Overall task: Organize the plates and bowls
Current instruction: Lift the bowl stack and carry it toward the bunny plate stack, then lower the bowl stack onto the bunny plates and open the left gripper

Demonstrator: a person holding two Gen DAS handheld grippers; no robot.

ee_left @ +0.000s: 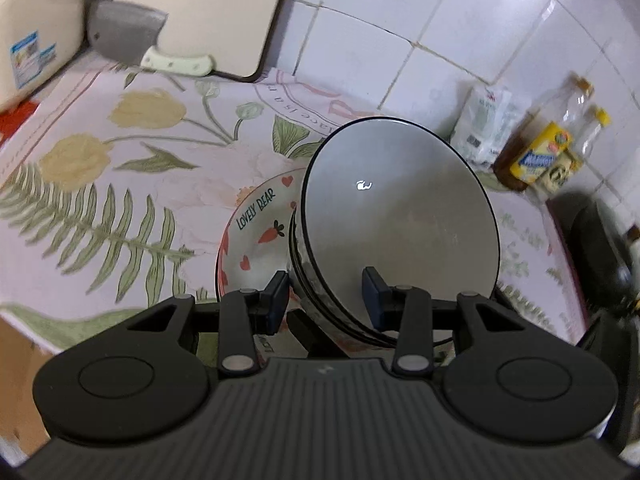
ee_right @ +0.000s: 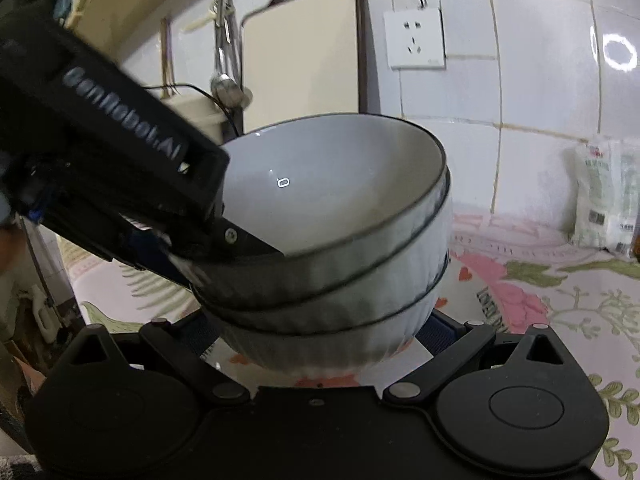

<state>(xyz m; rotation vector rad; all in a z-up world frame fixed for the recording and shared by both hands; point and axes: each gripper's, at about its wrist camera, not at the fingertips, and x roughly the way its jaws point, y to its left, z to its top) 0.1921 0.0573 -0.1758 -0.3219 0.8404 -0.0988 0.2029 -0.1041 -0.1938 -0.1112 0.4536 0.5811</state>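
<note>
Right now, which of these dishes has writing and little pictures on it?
The plate lying flat on the flowery cloth: it reads "LOVELY BEAR" with red hearts and a carrot. The stacked bowls in the left gripper are plain grey with dark rims.

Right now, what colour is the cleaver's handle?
Pale green handle, seen best in the left wrist view.

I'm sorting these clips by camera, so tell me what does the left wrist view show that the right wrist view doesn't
Only the left wrist view shows the cleaver, the bottles against the tiles and the "Lovely Bear" plate's face.

Only the right wrist view shows the wall socket, the hanging utensils and the left claw's clamp on the rim from the side.

Both show the stacked bowls, the floral cloth, the cutting board and the white bag.
</note>
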